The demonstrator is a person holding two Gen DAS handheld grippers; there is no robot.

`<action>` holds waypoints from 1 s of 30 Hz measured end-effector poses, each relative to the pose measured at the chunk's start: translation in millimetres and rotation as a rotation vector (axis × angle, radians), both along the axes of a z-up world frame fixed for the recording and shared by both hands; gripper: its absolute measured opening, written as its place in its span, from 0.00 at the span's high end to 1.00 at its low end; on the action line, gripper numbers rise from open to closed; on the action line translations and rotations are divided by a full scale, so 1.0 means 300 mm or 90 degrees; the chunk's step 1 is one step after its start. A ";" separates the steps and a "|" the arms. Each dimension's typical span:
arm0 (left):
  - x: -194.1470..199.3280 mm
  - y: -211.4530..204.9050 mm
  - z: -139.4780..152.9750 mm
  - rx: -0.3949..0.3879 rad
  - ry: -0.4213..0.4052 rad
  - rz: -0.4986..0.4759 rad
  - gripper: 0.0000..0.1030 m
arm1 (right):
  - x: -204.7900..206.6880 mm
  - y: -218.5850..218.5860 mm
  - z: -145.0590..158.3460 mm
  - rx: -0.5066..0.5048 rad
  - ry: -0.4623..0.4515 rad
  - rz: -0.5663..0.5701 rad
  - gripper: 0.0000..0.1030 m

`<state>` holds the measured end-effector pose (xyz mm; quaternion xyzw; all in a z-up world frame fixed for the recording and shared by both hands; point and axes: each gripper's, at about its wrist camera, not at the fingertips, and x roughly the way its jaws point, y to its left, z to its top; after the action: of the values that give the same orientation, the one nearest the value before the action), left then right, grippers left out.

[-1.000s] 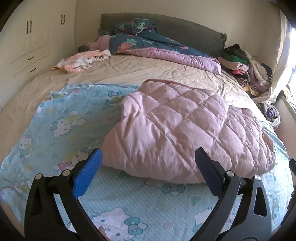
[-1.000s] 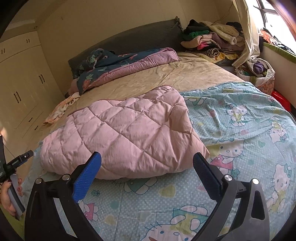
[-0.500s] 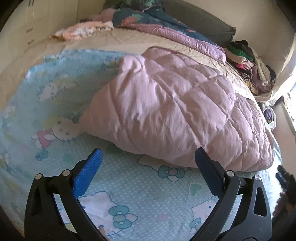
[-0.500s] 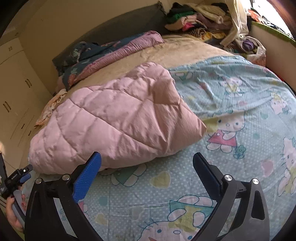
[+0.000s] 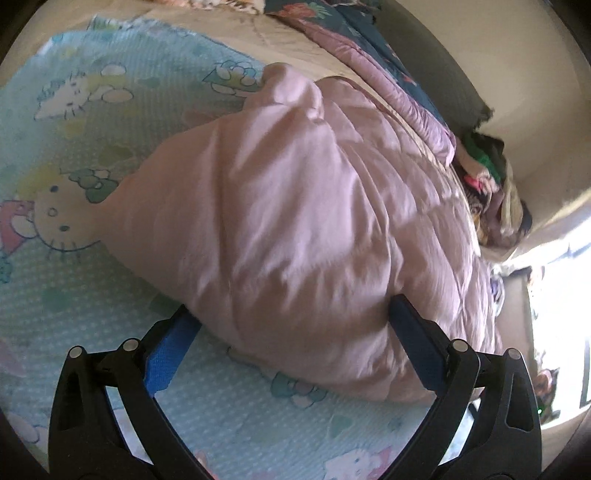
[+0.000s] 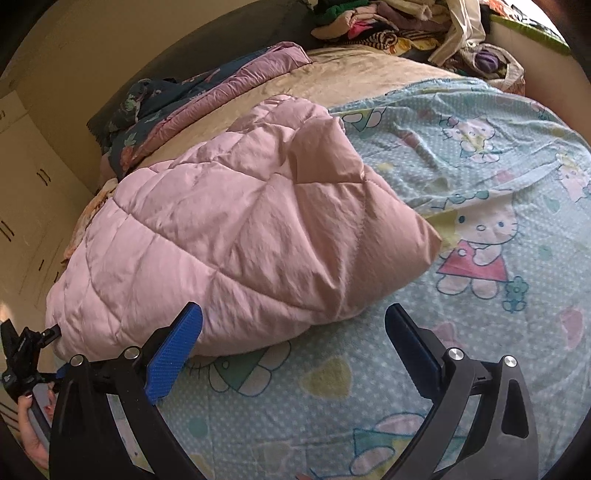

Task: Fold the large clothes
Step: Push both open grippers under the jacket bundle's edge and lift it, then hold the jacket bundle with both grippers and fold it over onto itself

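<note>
Up close, the left gripper (image 5: pixel 291 339) and right gripper (image 6: pixel 293 343) both have their jaws spread wide at the near edge of the pink quilted coat (image 6: pixel 236 236), which lies bunched on the cartoon-cat sheet (image 6: pixel 498 177), with piled clothes (image 6: pixel 388 18) beyond.

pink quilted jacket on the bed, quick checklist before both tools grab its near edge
1. Left tool open, fingers straddling the near edge of the pink quilted jacket: ok.
2. Right tool open: ok.
3. Right tool on the jacket: not ok; its left finger meets the hem, the other is over the Hello Kitty sheet.
4. Jacket flat: not ok; it is bunched, one corner folded over.
5. Sheet clear of the left tool's fingers: cannot tell; it lies right under the hem.
6. Sleeves located: cannot tell.
</note>
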<state>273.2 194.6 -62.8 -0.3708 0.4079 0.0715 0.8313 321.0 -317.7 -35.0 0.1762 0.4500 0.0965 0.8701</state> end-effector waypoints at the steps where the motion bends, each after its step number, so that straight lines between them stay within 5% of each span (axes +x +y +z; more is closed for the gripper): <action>1: 0.007 0.010 -0.007 -0.012 -0.002 0.007 0.09 | 0.006 0.000 -0.005 0.008 0.003 -0.002 0.04; 12: 0.052 0.055 -0.103 -0.086 -0.021 0.041 0.08 | 0.106 -0.038 -0.093 0.137 0.048 -0.036 0.04; 23: 0.091 0.057 -0.132 -0.077 -0.058 0.050 0.08 | 0.180 -0.035 -0.136 0.185 0.012 -0.053 0.06; 27: 0.091 0.045 -0.114 -0.056 -0.062 0.046 0.12 | 0.178 -0.021 -0.123 0.192 -0.002 -0.035 0.27; 30: 0.094 0.025 -0.072 -0.014 -0.071 0.036 0.28 | 0.173 -0.001 -0.085 0.166 -0.029 -0.009 0.43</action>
<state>301.6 201.9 -84.3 -0.3950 0.3512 0.0697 0.8460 372.9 -318.0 -60.5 0.2888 0.4125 0.1521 0.8504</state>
